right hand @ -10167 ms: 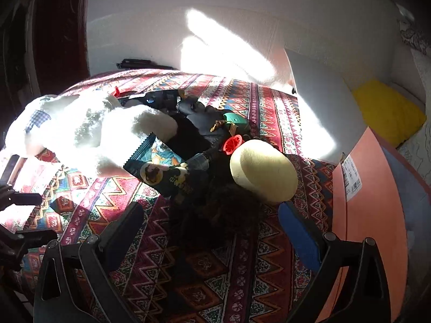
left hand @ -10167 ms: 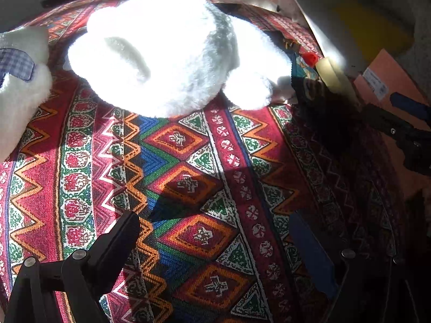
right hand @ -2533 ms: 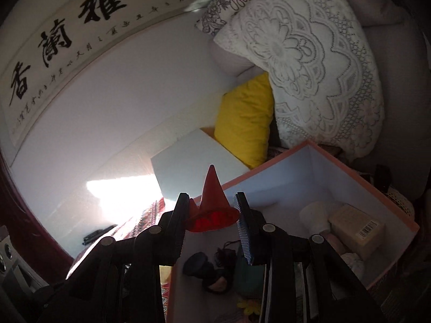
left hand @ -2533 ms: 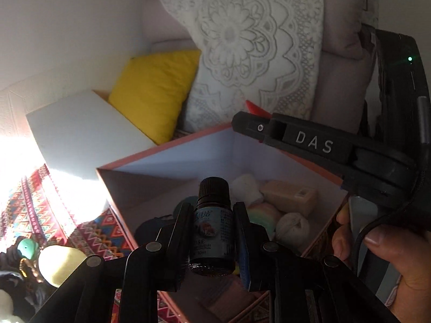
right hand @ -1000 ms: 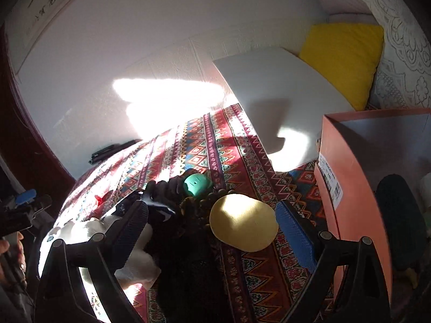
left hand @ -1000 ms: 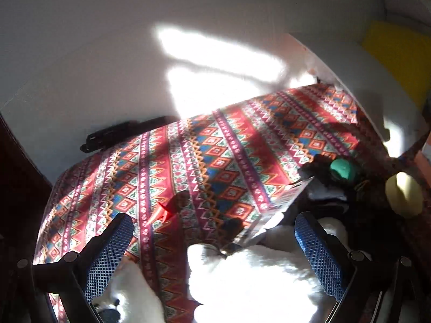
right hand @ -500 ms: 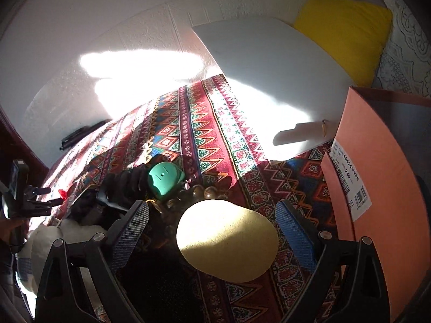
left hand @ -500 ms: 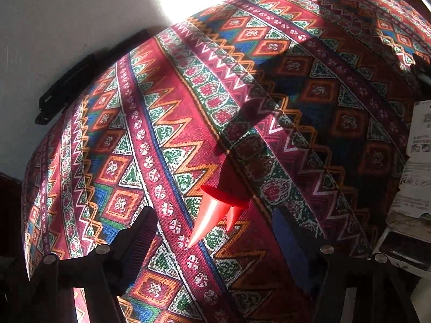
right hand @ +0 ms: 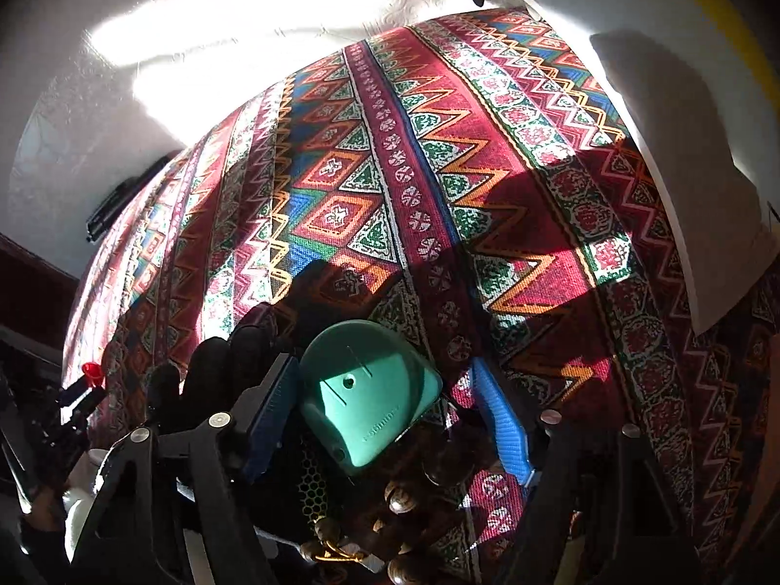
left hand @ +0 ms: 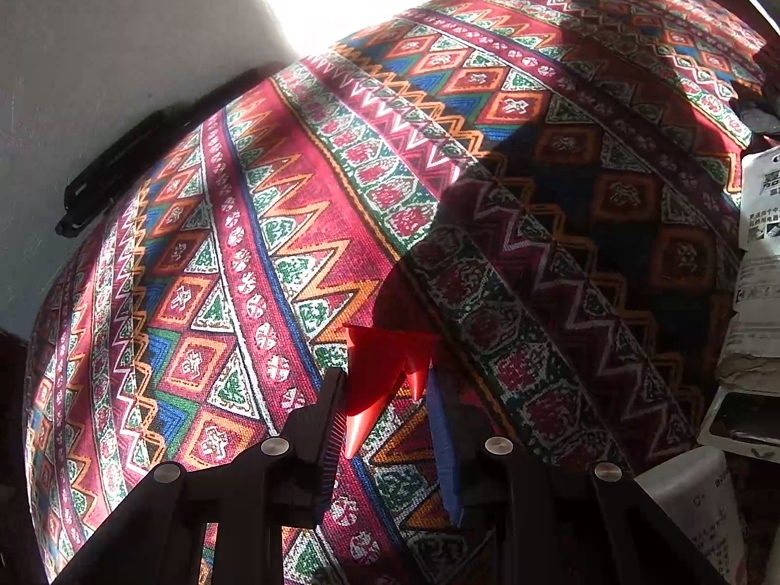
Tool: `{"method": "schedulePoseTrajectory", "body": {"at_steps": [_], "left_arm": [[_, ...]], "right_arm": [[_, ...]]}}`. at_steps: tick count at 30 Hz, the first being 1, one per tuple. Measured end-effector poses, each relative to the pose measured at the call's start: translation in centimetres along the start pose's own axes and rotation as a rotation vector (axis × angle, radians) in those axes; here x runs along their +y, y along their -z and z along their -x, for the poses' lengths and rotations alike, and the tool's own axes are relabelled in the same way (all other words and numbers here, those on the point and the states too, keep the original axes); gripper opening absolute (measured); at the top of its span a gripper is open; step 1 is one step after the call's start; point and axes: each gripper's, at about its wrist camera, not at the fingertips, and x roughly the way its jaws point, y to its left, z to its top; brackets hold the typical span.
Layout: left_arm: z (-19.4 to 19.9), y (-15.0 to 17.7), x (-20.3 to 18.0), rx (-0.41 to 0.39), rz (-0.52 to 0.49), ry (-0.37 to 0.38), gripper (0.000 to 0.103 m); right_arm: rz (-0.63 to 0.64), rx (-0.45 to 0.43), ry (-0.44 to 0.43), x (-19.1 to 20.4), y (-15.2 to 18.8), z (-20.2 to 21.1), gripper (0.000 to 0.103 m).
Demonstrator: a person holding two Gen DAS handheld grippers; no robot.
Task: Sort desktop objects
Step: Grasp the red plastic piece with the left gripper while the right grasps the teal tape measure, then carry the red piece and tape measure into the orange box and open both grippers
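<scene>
Patterned red woven cloth (left hand: 302,224) covers the desk, half in hard sunlight, half in shadow, white wall behind. Left gripper (left hand: 390,404) sits low over the cloth with the red cone (left hand: 378,373) between its fingers: jaws narrowed to about the cone's width, dark pad touching one flank, blue pad just beside the other. Looks like they're clamping, but I can't tell if it's fully gripped. Cone lies on its side, long axis roughly toward the camera, flared base away from the gripper, tip pointing back between the fingers and a bit left (a second, smaller red point shows beside it, could be a nested cone). Judging by look: thin hard plastic, very light, glossy, so the taper will tend to squirt out of a squeeze. Better hold is near the wide base rim, not the tip. Right gripper (right hand: 385,414) is open, jaws spread around a teal rounded case (right hand: 363,402), neither pad clearly touching; it's resting on a dark heap with wooden beads (right hand: 404,497) just below. Case looks rigid and smooth, light; grip across the flat sides. White packaging (left hand: 760,253) lies at the right edge of the left view.
</scene>
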Motion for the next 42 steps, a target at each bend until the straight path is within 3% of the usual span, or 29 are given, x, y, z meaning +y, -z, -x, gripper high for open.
{"method": "schedulePoseTrajectory", "body": {"at_steps": [3,4,5,12,16,22,25,33,38,42], "left_arm": [[-0.4,-0.1,0.1,-0.004,0.015,0.013,0.028],[-0.4,-0.1,0.4,-0.007,0.027,0.025,0.028],[-0.4,0.0,0.8,-0.01,0.041,0.041,0.028],[1.9,-0.2,1.8,-0.096,0.07,0.064,0.028],[5.8,-0.6,1.9,-0.186,0.06,0.017,0.028],[11.8,-0.3,0.0,-0.252,0.015,-0.021,0.028],[15.8,-0.3,-1.5,-0.293,0.017,-0.004,0.028],[27.5,-3.3,-8.6,-0.432,-0.064,0.026,0.028],[32.1,-6.2,-16.3,-0.526,-0.167,0.107,0.028],[33.7,-8.6,-23.9,-0.583,-0.264,0.193,0.028]], "right_arm": [[0.115,0.0,0.1,2.6,0.5,-0.8,0.089],[0.117,-0.009,0.098,2.6,0.4,-0.8,0.085],[0.109,-0.026,0.082,2.2,0.2,-0.4,0.067],[-0.019,-0.108,-0.167,-0.5,2.0,5.0,0.067],[-0.025,-0.207,-0.263,-0.8,4.0,10.7,0.067],[-0.053,-0.366,-0.399,-2.6,7.5,19.0,0.067],[-0.059,-0.434,-0.458,-3.6,8.2,23.1,0.067],[-0.044,-0.64,-0.504,-7.5,11.5,33.7,0.067],[-0.095,-0.724,-0.486,-12.5,13.9,38.0,0.067],[-0.166,-0.742,-0.416,-17.4,15.2,39.1,0.067]]}}
